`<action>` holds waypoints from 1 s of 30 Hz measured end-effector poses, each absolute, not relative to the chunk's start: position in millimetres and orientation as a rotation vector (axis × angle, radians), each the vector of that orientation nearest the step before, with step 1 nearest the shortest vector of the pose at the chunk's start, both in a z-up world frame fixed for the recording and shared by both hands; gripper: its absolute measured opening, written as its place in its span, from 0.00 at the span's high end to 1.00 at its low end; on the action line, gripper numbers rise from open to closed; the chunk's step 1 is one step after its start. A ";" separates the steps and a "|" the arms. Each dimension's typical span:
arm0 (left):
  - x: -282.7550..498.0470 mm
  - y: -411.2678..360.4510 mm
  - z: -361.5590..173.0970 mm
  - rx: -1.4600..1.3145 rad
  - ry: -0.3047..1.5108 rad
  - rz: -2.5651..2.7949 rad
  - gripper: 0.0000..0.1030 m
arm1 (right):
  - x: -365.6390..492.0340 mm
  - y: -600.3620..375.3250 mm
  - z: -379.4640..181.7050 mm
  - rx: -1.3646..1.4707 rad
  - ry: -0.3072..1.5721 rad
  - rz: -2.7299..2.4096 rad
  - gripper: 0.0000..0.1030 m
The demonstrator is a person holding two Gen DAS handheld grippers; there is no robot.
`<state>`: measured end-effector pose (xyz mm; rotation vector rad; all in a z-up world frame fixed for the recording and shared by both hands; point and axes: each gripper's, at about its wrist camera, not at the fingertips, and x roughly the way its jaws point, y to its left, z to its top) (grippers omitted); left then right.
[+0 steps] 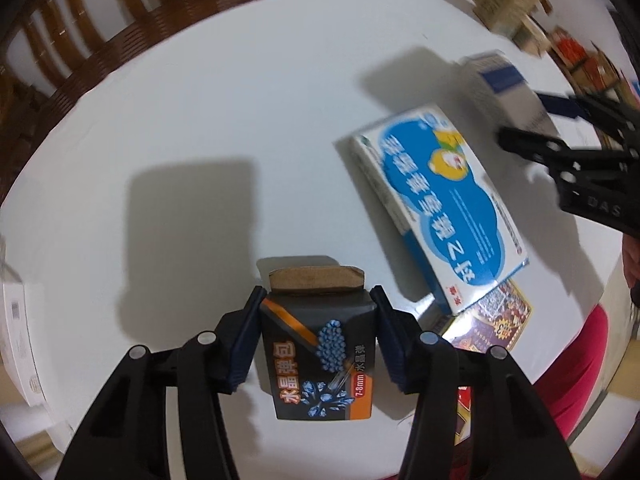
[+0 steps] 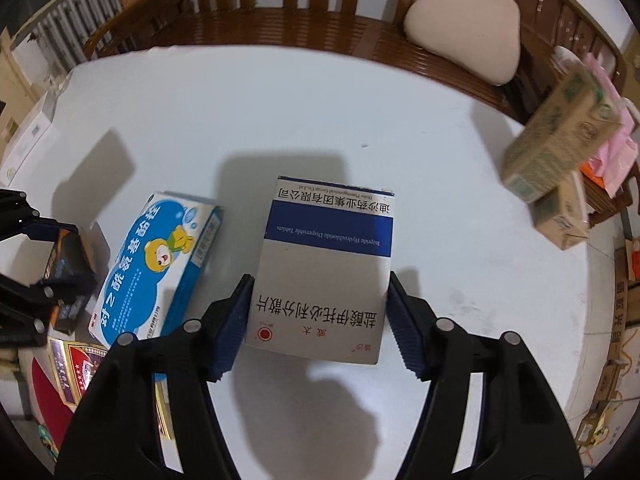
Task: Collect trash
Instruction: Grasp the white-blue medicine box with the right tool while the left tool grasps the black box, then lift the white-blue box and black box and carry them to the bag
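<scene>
Left wrist view: the left gripper (image 1: 318, 334) clamps a black box (image 1: 320, 356) above the white table (image 1: 200, 120); a blue box (image 1: 440, 208) lies just right; right wrist view: the right gripper (image 2: 320, 320) pinches a grey box (image 2: 324, 276) over the table, the blue box alongside.

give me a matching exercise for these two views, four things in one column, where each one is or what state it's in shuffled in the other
Things:
1. black carton with blue beads
2. grey and navy tablet box
3. blue cartoon bear box
4. beige cushion

Places or states:
A. lying flat on the white table, one end over a red and gold packet
B. on the wooden bench behind the table
C. between the jaws of the left gripper
D. between the jaws of the right gripper

Pairs: 1-C, 2-D, 3-A, 4-B
</scene>
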<state>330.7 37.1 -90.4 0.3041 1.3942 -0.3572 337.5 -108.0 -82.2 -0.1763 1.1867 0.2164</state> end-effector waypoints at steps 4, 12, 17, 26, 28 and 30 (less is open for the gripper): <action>332.6 54.2 -75.2 0.236 1.373 -0.322 0.50 | 333.2 -124.9 -66.0 -0.141 1.156 0.189 0.39; 320.4 79.8 -31.8 0.182 1.296 -0.306 0.50 | 309.8 -132.8 -35.2 -0.107 1.090 0.193 0.39; 296.7 86.8 4.3 0.175 1.235 -0.310 0.50 | 278.3 -129.5 0.6 -0.110 1.016 0.226 0.38; 230.1 77.4 48.0 0.166 1.158 -0.361 0.50 | 207.8 -112.7 54.0 -0.138 0.898 0.298 0.38; 213.2 73.9 50.3 0.174 1.147 -0.367 0.50 | 189.5 -107.1 61.0 -0.152 0.879 0.315 0.39; 198.4 70.7 51.3 0.184 1.140 -0.368 0.50 | 170.2 -101.6 66.8 -0.162 0.865 0.331 0.39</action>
